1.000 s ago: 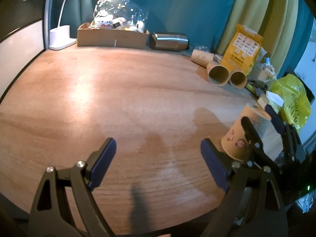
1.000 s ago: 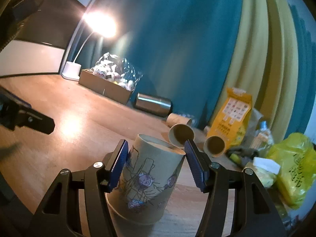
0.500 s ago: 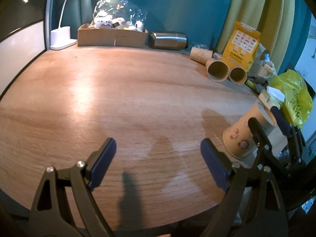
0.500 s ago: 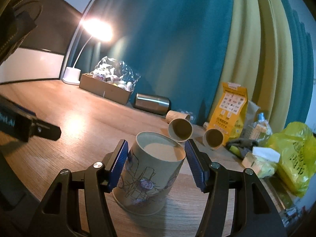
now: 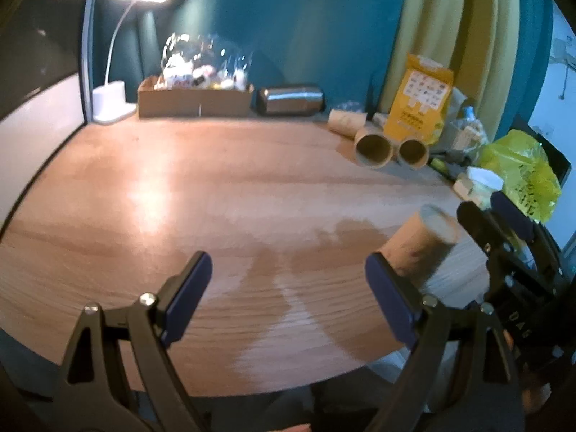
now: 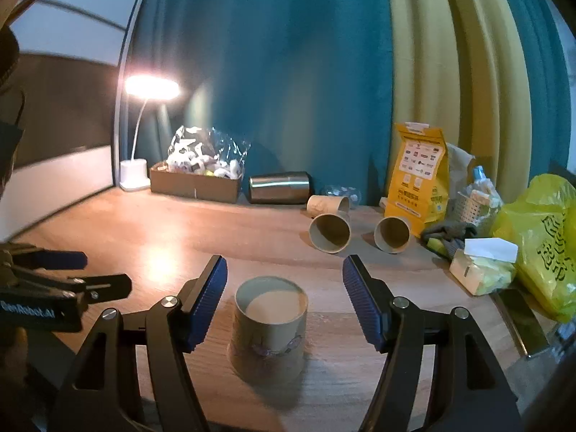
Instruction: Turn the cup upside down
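One paper cup (image 6: pixel 268 327) is seen standing upside down, base up, on the wooden surface (image 6: pixel 223 237), between the spread fingers of the right gripper (image 6: pixel 284 300) and untouched by them. 0.5 s earlier the cup was clamped in that gripper; it has since been released and the jaws opened wide. The left gripper (image 5: pixel 288 288) is likewise held wide, empty. Three more paper cups (image 6: pixel 329 232) are counted lying on their sides at the back, beside one yellow bag (image 6: pixel 419 176). "GenRobot.AI" is read on the left gripper's body in the right view.
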Action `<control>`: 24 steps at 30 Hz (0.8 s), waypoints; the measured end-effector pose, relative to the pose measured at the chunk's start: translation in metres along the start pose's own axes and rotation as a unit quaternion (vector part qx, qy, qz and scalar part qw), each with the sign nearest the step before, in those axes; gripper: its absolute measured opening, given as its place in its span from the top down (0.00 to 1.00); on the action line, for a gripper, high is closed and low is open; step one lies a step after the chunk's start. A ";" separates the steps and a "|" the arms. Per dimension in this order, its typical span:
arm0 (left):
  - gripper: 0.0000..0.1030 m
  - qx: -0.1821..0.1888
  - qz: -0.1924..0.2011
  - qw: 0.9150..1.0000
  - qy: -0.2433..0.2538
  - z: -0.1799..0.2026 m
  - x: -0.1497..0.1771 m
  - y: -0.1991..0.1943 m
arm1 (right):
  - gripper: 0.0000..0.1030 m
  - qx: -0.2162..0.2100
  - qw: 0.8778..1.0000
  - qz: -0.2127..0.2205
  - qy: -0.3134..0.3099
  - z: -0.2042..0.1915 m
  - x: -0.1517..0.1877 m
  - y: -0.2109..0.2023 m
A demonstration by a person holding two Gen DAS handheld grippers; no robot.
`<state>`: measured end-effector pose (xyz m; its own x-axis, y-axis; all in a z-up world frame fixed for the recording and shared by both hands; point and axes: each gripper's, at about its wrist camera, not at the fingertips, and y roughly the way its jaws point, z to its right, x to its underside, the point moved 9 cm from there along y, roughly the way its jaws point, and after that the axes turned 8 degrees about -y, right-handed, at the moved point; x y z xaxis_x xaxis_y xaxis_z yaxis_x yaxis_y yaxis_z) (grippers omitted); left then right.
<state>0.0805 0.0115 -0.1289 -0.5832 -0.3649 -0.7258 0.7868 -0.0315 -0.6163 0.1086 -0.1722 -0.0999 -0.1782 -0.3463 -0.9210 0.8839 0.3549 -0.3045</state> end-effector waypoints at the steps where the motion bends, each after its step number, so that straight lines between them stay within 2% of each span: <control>1: 0.14 0.001 0.004 1.000 0.001 0.003 -0.002 -0.005 | 0.32 0.002 1.000 0.000 0.008 0.004 -0.004 -0.006; 9: 0.14 0.010 0.031 0.999 0.016 0.027 -0.014 -0.050 | 0.32 0.005 0.999 -0.001 0.042 0.024 -0.026 -0.048; 14: 0.14 0.001 0.050 0.998 0.026 0.037 -0.017 -0.078 | 0.32 0.010 0.998 0.001 0.055 0.036 -0.034 -0.067; 24: 0.13 -0.006 0.081 0.996 0.034 0.049 -0.027 -0.109 | 0.31 0.007 0.998 0.015 0.065 0.046 -0.045 -0.090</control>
<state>0.0201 -0.0208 -0.0271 -0.4606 -0.2999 -0.8354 0.8701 0.0333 -0.4917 0.0567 -0.2289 -0.0200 -0.2057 -0.2192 -0.9538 0.8953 0.3514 -0.2738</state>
